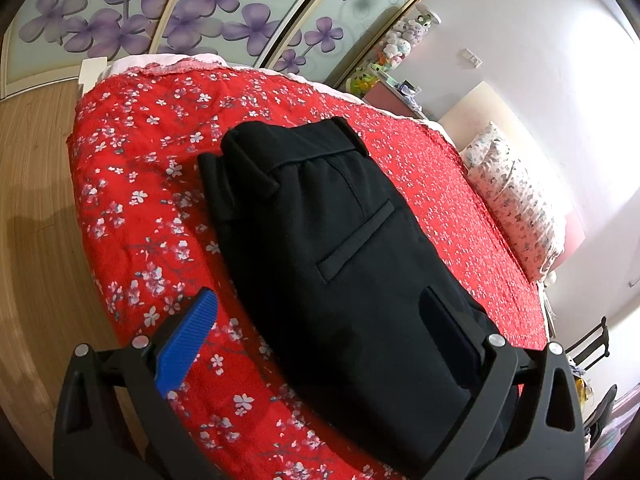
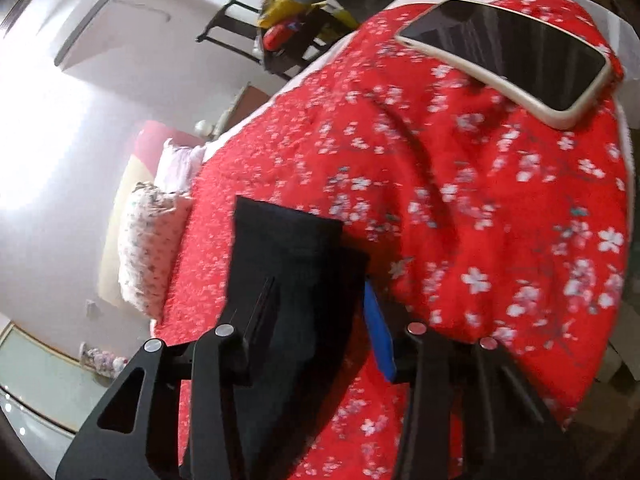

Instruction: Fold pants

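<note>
The black pants (image 1: 340, 240) lie folded into a compact stack on the red floral bedspread (image 1: 140, 160), waistband at the far end and a back pocket on top. My left gripper (image 1: 320, 300) is open wide: its blue pad (image 1: 188, 344) hovers over the bedspread left of the stack, and its black finger (image 1: 448, 328) is above the stack's near right part. In the right wrist view, which is rolled, my right gripper (image 2: 318, 284) straddles an edge of the pants (image 2: 296, 248). Cloth fills the gap between its fingers, but the stack looks unsqueezed.
A phone (image 2: 512, 52) in a pale case lies on the bedspread (image 2: 480, 200) near the bed's edge. A patterned pillow (image 1: 516, 204) sits at the headboard end. Wood floor (image 1: 32, 200) runs along the bed's left side, below flowered wardrobe doors (image 1: 160, 8). A cluttered dark chair (image 2: 280, 40) stands beyond the bed.
</note>
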The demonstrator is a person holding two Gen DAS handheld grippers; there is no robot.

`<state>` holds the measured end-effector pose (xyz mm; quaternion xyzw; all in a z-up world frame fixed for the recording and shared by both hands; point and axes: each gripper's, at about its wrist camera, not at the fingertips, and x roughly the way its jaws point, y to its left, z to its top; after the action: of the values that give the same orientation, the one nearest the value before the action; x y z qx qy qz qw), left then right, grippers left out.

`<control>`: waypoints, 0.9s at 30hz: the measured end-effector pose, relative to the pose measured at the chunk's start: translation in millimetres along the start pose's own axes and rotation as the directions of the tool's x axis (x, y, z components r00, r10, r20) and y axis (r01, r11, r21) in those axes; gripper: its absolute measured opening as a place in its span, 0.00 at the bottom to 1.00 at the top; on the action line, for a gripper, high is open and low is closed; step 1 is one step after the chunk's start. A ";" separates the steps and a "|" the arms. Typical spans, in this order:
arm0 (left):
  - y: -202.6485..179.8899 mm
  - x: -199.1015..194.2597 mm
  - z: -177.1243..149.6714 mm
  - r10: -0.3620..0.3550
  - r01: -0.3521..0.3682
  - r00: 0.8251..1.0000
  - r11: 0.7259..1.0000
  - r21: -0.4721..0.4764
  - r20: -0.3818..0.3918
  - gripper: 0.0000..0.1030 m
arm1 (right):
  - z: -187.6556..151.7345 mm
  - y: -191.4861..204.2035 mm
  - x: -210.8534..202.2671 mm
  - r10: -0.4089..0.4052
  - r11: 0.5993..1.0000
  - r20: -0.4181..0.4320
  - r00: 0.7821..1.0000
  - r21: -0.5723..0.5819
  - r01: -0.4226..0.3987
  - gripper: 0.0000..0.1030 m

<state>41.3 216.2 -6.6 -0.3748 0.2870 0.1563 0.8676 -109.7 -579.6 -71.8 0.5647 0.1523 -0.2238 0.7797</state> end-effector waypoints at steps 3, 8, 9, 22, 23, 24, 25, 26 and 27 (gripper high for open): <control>-0.1 0.2 -0.2 0.000 0.000 1.000 1.000 -0.002 0.001 0.98 | 0.2 4.9 -6.2 0.076 0.997 0.015 0.997 -0.009 -0.076 0.44; -1.3 0.8 -1.3 -0.003 0.003 1.000 1.000 0.002 -0.001 0.98 | 1.7 -0.8 -4.3 0.049 0.999 0.015 0.999 0.011 -0.049 0.44; -1.6 0.9 -1.5 -0.004 0.004 1.000 1.000 0.002 0.000 0.98 | 2.0 1.2 -7.4 0.059 0.998 0.032 0.998 0.002 -0.059 0.44; -0.4 1.1 -0.4 -0.011 0.011 1.000 1.000 -0.005 -0.011 0.98 | 3.5 14.3 -18.1 0.071 0.996 0.077 0.994 -0.063 -0.067 0.44; -1.5 1.4 -0.6 -0.012 0.012 1.000 1.000 -0.002 -0.011 0.98 | 3.4 15.6 -15.2 0.048 0.996 0.074 0.996 -0.073 -0.043 0.44; -2.2 1.4 -0.8 -0.012 0.012 1.000 1.000 0.000 -0.011 0.98 | 3.3 14.3 -10.4 0.031 0.997 0.063 0.998 -0.067 -0.027 0.44; -2.3 1.6 -0.7 -0.012 0.012 1.000 1.000 0.001 -0.012 0.98 | 3.5 12.9 -6.2 0.024 0.998 0.051 0.998 -0.059 -0.021 0.44; -2.7 1.5 -0.8 -0.011 0.011 1.000 1.000 0.002 -0.012 0.98 | 4.3 10.1 -0.4 0.009 0.999 0.037 0.999 -0.047 -0.007 0.44; -2.7 1.8 -0.7 -0.011 0.011 1.000 1.000 0.001 -0.012 0.98 | 5.4 8.8 3.3 -0.003 0.999 0.033 0.999 -0.045 0.005 0.42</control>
<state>43.7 213.9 -6.6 -0.3767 0.2901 0.1493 0.8669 -102.4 -582.9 -64.5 0.5431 0.1457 -0.2311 0.7940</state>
